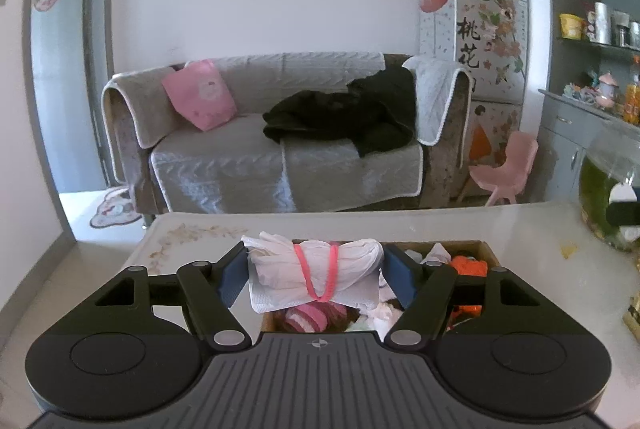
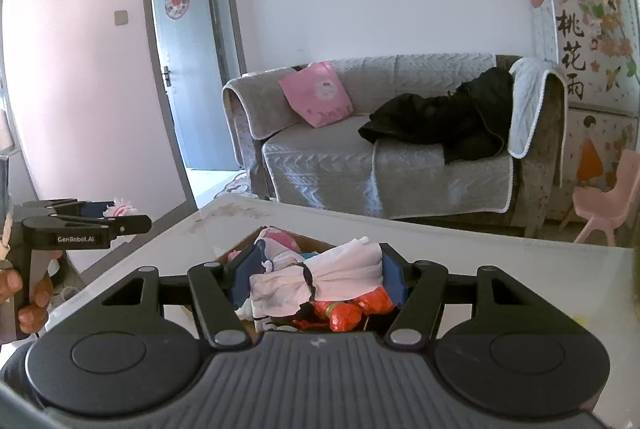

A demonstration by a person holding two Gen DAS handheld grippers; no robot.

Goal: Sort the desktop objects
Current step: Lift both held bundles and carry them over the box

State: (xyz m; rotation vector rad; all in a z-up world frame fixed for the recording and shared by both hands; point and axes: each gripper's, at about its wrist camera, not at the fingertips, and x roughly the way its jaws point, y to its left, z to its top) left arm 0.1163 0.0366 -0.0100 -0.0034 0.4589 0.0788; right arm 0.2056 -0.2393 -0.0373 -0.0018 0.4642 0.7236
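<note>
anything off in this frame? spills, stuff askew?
One thing: a small yellowish smear or crumb on the white table, right of the cardboard box. Can't tell what it is. Otherwise each hand-held gripper, left and right, holds a banded white cloth bundle squarely.

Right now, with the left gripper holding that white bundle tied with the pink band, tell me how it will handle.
The white bundle looks like soft, creased cloth or tissue, so probably floppy and light. The left gripper pinches its ends, so the middle may sag. The pink band cinches it, which likely keeps it from unrolling. Seemingly not fragile; dropped, it should land in the cardboard box below.
</note>
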